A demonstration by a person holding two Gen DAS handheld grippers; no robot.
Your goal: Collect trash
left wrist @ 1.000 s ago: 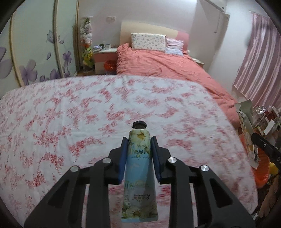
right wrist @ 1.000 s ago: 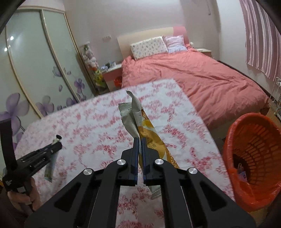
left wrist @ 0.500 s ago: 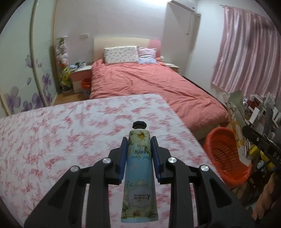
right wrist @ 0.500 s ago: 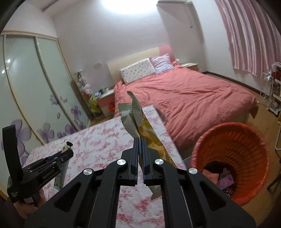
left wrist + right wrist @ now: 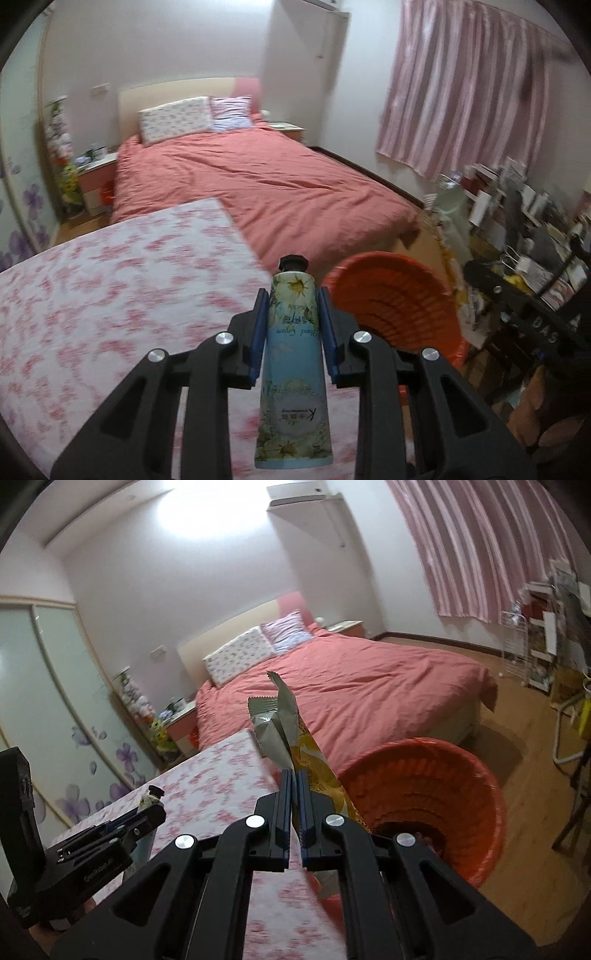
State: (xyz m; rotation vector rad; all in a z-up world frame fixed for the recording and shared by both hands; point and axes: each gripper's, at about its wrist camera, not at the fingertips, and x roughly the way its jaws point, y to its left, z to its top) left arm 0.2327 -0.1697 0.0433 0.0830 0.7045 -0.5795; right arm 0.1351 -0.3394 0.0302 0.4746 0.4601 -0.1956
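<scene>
— Any writing you can read on that tube?

— The hand cream tube (image 5: 293, 369) reads "Hand Cream" upside down in script, with a "K" on a round badge near its crimped end; the smaller print is too fine to make out. The right gripper's body (image 5: 532, 325), seen at the edge of the left view, carries letters like "DAS".

— Where does the tube sit?

— The left gripper (image 5: 293, 325) clamps it between the blue pads, black cap pointing forward, above the edge of the floral-covered table (image 5: 110, 280), just left of the orange basket (image 5: 391, 299).

— And the other one?

— The right gripper (image 5: 294, 812) is pinched tight on a yellow snack wrapper (image 5: 291, 731), which stands up from the narrow jaws, just left of the basket rim.

— What does only the right view show?

— Scraps at the basket's bottom, and the left gripper from the side with the tube's cap poking out.
</scene>
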